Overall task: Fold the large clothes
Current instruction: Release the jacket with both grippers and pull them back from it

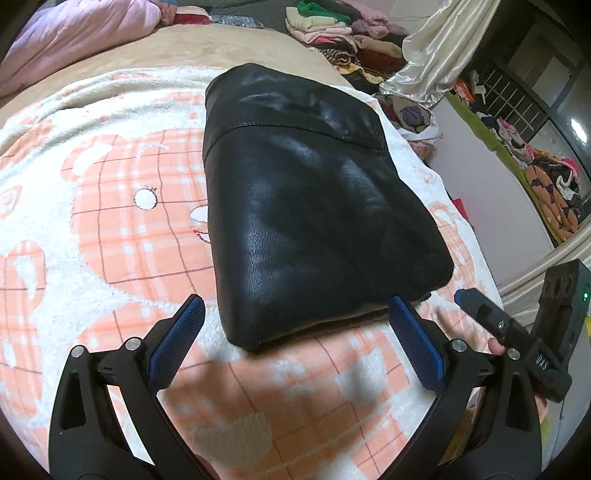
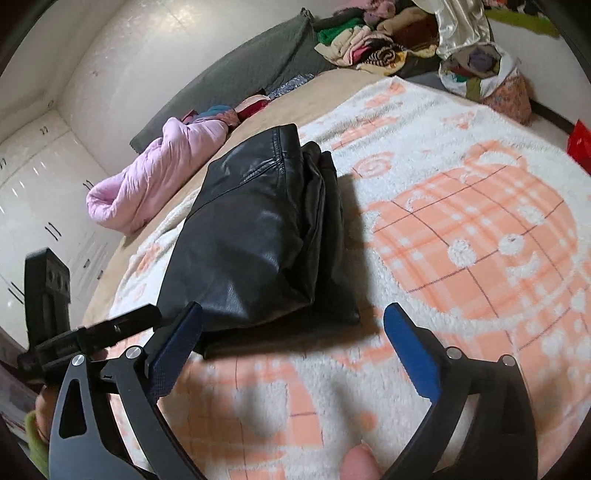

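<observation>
Bed (image 1: 110, 92) first, spread with a peach-and-white bear-print blanket (image 1: 110, 221) that fills both wrist views; on it lies the black leather garment (image 1: 306, 206), folded into a thick, glossy bundle with a stitched seam across its far end and its layered edges stacked along one side. Just short of the bundle's near edge hover the left tongs (image 1: 295, 325), spread wide with nothing between the blue pads, and the right tongs (image 2: 293, 332), likewise spread wide and empty, close beside the bundle's near corner. By the look of it the fold is finished or nearly so. Leather this stiff could spring open once nothing presses on it, and the stacked layers on the open side might slide apart if either pair of tongs brushes the corner on the way out. Piles of other clothes (image 1: 332, 29) crowd the far end of the bed, beside a pink quilt (image 2: 155, 173). Sleeves, collar and any zip are tucked out of sight, so the kind of garment cannot be told, and only a fingertip (image 2: 360, 461) of the person shows at the frame's bottom edge.
</observation>
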Motion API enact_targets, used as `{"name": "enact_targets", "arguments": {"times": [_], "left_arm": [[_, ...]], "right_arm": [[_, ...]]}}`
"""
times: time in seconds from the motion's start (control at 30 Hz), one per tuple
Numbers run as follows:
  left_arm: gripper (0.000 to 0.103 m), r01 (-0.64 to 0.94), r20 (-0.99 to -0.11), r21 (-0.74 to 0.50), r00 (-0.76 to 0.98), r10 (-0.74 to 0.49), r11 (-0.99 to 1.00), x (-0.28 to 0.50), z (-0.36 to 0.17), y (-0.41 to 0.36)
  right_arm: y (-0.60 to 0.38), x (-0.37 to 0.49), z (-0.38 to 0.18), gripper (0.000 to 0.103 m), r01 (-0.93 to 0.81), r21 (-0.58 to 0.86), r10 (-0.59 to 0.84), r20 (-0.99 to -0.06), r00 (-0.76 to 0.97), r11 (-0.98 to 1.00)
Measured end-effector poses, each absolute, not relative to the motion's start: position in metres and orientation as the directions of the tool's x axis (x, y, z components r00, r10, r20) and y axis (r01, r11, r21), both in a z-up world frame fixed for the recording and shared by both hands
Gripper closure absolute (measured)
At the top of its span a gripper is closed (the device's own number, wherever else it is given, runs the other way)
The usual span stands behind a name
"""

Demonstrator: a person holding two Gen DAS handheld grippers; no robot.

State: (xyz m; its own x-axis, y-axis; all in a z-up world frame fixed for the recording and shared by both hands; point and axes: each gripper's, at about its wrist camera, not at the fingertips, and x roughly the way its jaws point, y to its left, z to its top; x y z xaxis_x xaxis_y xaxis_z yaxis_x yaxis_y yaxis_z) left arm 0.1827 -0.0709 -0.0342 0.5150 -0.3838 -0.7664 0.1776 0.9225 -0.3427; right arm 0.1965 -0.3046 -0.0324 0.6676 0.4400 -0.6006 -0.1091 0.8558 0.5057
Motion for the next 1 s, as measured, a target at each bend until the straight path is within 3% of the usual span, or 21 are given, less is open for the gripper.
{"name": "enact_targets", "arguments": {"times": [0.33, 1.0], "left_arm": [[0.010, 0.190, -0.759, -0.286, 0.554, -0.343, 0.939, 0.145, -0.016, -0.069], [0.010, 0.193, -0.646, -0.218, 0.706, -0.290, 0.957, 0.045, 0.007, -0.045]], "right_arm": [[-0.297, 0.151, -0.013, 0.005, -0.134, 0.444, 0.398, -0.579, 0.712, 0.886], [-0.265, 0.061, 0.020, 0.004, -0.217, 0.266, 0.327, -0.501, 0.801, 0.939]]}}
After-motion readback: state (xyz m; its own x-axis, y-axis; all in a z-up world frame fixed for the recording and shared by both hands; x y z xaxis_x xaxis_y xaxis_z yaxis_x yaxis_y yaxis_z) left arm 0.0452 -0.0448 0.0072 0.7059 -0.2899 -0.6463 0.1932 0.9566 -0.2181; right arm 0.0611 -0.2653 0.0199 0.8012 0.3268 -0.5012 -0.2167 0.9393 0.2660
